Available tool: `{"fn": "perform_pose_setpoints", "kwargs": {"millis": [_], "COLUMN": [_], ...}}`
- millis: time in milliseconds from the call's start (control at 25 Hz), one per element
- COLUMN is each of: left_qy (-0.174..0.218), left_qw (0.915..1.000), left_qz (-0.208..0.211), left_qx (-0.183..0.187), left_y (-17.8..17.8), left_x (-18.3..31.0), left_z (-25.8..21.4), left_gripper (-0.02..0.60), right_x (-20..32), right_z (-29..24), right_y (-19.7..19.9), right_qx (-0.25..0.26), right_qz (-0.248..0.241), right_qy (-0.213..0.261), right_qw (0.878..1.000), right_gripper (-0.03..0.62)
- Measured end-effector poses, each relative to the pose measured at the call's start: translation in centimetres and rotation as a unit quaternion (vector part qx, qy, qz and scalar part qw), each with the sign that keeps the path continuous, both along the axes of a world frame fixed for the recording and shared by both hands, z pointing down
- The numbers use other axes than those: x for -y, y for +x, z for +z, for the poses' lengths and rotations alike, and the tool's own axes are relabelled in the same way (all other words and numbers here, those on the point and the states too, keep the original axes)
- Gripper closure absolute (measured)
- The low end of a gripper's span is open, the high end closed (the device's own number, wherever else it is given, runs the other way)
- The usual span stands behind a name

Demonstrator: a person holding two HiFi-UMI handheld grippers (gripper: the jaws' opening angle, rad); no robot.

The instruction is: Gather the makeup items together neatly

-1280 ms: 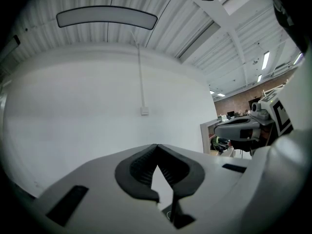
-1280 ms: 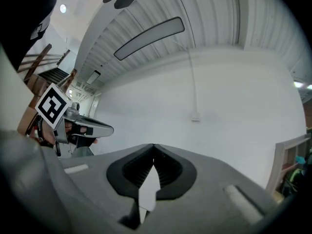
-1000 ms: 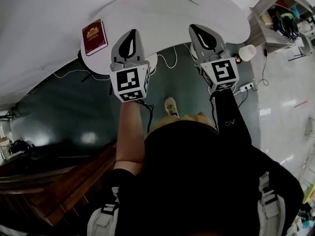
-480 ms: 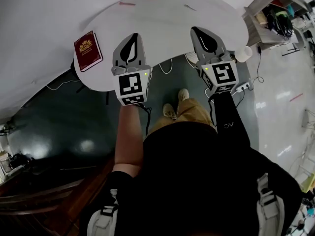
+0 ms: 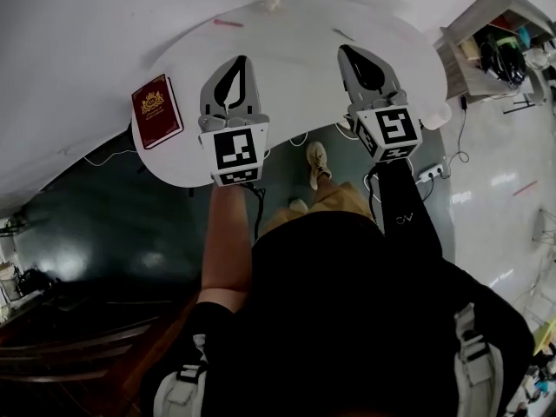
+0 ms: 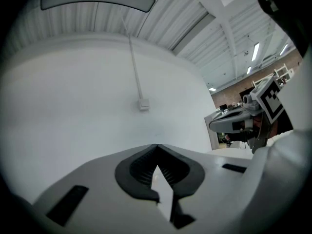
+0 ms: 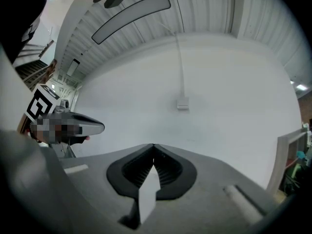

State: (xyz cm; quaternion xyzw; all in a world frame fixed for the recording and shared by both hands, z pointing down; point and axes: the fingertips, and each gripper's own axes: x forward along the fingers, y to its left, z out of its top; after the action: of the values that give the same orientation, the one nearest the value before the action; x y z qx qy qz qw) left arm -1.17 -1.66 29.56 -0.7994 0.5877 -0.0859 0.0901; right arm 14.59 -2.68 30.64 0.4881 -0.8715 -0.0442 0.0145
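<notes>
Grey plastic left gripper (image 6: 157,149): ribbed black pads meet tip to tip, nothing between them. Grey plastic right gripper (image 7: 153,147): same, closed and empty. Both point level, side by side over the white rounded table (image 5: 295,76), touching nothing; each carries a black-and-white square-marker cube at its back.

Three small things lie on the table's far side, possibly the makeup items: thin pink stick (image 5: 228,23), small pale lump (image 5: 274,5), thin dark stick (image 5: 341,33). They are well apart from each other and from both grippers, and too small to identify.

Dark red book (image 5: 157,111) with a gold emblem lies at the table's left edge, near the left gripper; print unreadable.

White power strip (image 5: 432,174) on the floor at right. Cluttered grey shelf unit (image 5: 486,42) at upper right.
</notes>
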Motion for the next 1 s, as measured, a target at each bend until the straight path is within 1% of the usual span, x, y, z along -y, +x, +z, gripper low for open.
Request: {"fn": "perform_pose_setpoints", "kwargs": {"millis": [80,200,320,520,680,760,880,1000], "left_qy": [0.005,0.011,0.012,0.011,0.02,0.022,0.018,0.011], "left_qw": [1.0,0.9999,0.9995,0.9987,0.9987,0.9987,0.9984,0.9985], "left_qz": [-0.002,-0.007,-0.022,-0.046,-0.043,-0.04,-0.043,-0.045], "left_qx": [0.006,-0.01,-0.017,-0.022,-0.018,-0.022,-0.033,-0.029], "left_y": [0.7,1.2,1.5,2.0,3.3,3.7,3.7,3.8], "left_x": [1.9,4.9,8.1,12.6,14.7,15.5,16.1,16.3], "left_z": [-0.1,-0.6,-1.0,-1.2,-1.3,-1.3,-1.2,-0.8], "left_gripper": [0.572,0.572,0.572,0.572,0.572,0.572,0.572,0.572], "right_x": [2.3,5.7,9.1,14.0,16.7,17.8,18.6,19.3], "right_z": [0.0,-0.6,-1.3,-1.6,-1.7,-2.0,-2.0,-1.4], "right_y": [0.3,0.4,0.7,1.4,2.4,2.6,2.6,3.0], "right_qx": [-0.005,-0.011,-0.017,-0.02,0.0,0.009,0.019,0.019], "right_qz": [-0.006,-0.02,-0.035,-0.056,-0.064,-0.067,-0.066,-0.063], "right_qy": [0.004,0.011,0.017,0.013,0.016,0.019,0.024,0.026], "right_qw": [1.0,1.0,0.999,0.998,0.998,0.998,0.997,0.997], "right_gripper": [0.589,0.589,0.589,0.589,0.589,0.589,0.589,0.589]}}
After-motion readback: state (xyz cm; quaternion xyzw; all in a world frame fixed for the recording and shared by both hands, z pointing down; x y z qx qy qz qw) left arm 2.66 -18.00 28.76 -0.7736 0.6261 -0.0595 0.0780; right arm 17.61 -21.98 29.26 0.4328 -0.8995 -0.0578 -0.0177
